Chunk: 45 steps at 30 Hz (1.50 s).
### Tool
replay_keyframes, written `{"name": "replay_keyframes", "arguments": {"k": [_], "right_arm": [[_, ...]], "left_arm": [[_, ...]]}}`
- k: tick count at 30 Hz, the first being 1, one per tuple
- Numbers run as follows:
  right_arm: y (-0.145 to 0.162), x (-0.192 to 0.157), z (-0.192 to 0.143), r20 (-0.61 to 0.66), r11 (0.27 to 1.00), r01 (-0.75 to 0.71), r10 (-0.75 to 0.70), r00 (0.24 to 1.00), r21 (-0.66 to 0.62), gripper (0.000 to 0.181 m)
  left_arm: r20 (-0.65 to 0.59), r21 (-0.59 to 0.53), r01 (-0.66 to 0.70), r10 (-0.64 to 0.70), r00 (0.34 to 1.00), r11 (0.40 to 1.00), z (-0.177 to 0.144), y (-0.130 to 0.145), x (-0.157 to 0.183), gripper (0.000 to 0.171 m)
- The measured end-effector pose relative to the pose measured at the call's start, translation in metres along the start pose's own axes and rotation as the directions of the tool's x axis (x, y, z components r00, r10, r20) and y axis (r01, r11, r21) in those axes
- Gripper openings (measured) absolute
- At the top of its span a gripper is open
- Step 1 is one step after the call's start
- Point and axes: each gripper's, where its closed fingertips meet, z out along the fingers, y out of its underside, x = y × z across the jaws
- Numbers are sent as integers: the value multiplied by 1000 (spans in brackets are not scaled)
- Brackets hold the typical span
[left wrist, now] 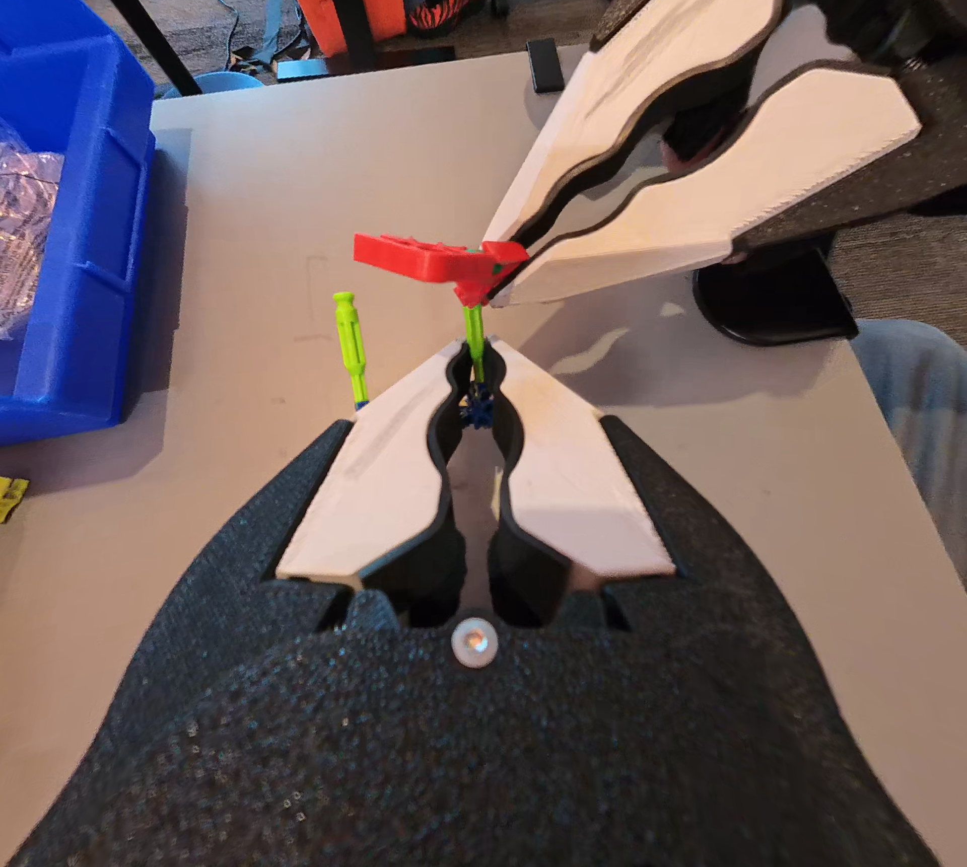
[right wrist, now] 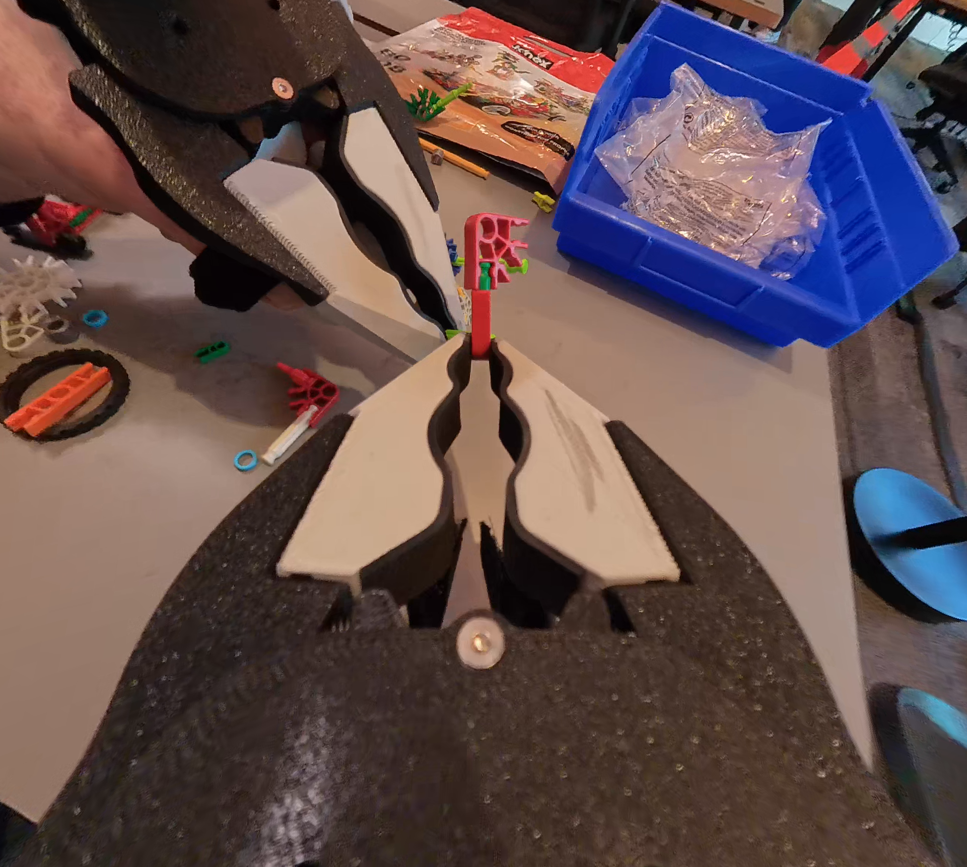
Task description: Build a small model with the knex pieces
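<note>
Two pairs of white-and-black tongs, one per hand. Left tongs (left wrist: 475, 345) pinching a lime-green plastic rod (left wrist: 474, 329) near its top, with a small dark-blue snowflake connector (left wrist: 475, 410) showing in the gap between the fingers. Right tongs (right wrist: 480, 345) pressed on a flat red plastic connector (right wrist: 489, 251), held out over the grey worktop (right wrist: 654, 423) and sitting atop that rod. A second lime-green rod (left wrist: 351, 345) standing just left of the first; lower end hidden behind the left tongs, so probably joined to the same small assembly.

One blue plastic bin (right wrist: 889, 235) holding crumpled clear plastic bags (right wrist: 717, 172), one printed red-and-white bag (right wrist: 502, 88) lying beside it.

Loose on the worktop in the right wrist view: one black rubber tyre ring (right wrist: 13, 400) around an orange flat piece (right wrist: 57, 397), one more red fan-shaped connector (right wrist: 311, 389) on a white rod (right wrist: 288, 439), two light-blue rings (right wrist: 245, 460), one small green clip (right wrist: 212, 350), white snowflake pieces (right wrist: 31, 287).
</note>
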Motion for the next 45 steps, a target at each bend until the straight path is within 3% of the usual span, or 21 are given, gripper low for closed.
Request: {"name": "replay_keyframes", "arguments": {"k": [6, 15, 34, 45], "right_arm": [[7, -3, 0, -25, 999, -41, 42, 999, 21, 5], [14, 0, -1, -26, 996, -76, 77, 997, 48, 5], [19, -1, 1, -97, 998, 63, -63, 993, -10, 10], [12, -12, -9, 9, 987, 160, -160, 987, 3, 11]], "left_arm": [[28, -47, -81, 82, 996, 996, 3, 6, 1, 1], [47, -21, -118, 119, 992, 993, 10, 4, 5, 1], [94, -20, -187, 188, 978, 982, 12, 6, 0, 1], [91, 24, -315, 312, 946, 949, 6, 4, 3, 1]]}}
